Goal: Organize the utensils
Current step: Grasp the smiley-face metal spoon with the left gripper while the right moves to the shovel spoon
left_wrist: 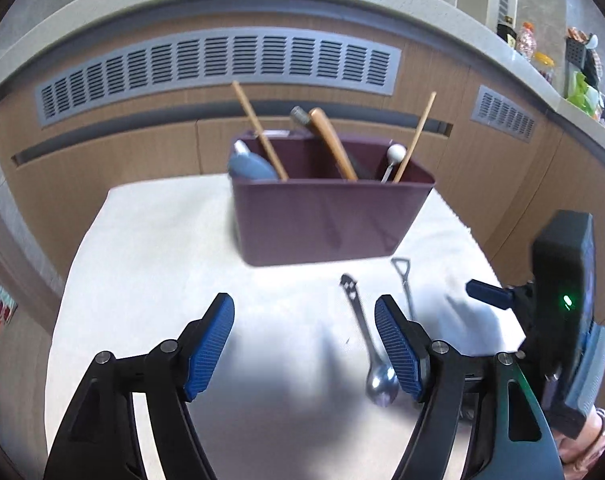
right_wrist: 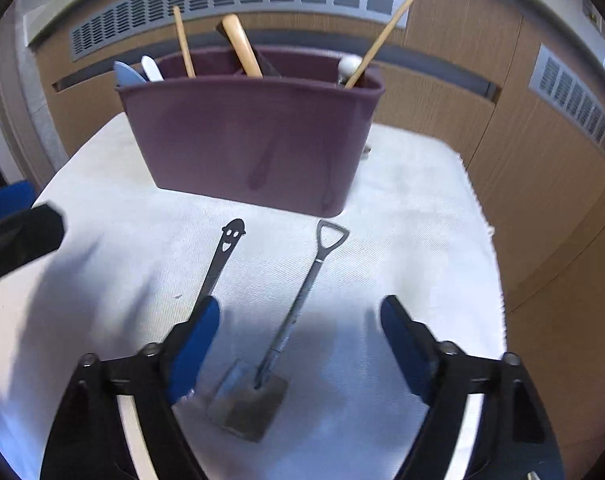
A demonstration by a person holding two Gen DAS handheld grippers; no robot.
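Both hand-held grippers hang over the white-clothed surface (left_wrist: 150, 280) with nothing in their grip. Left hand-held gripper (left_wrist: 304, 344) has its blue pads spread wide over bare cloth; the smiley-handled spoon (left_wrist: 366, 344) lies just beside its right finger (left_wrist: 398, 354), the bowl partly hidden behind that finger. Right hand-held gripper (right_wrist: 300, 344) stands equally wide, and the shovel-shaped spoon (right_wrist: 286, 328) lies on the cloth between its fingers, blade toward the camera, with neither pad touching it. Its left finger (right_wrist: 192, 350) covers the lower part of the smiley-handled spoon (right_wrist: 222, 256). Ahead of both grippers stands the maroon utensil caddy (right_wrist: 254, 140), holding chopsticks (right_wrist: 382, 36), a wooden handle (right_wrist: 242, 50), a white-tipped utensil and pale blue pieces in its compartments.
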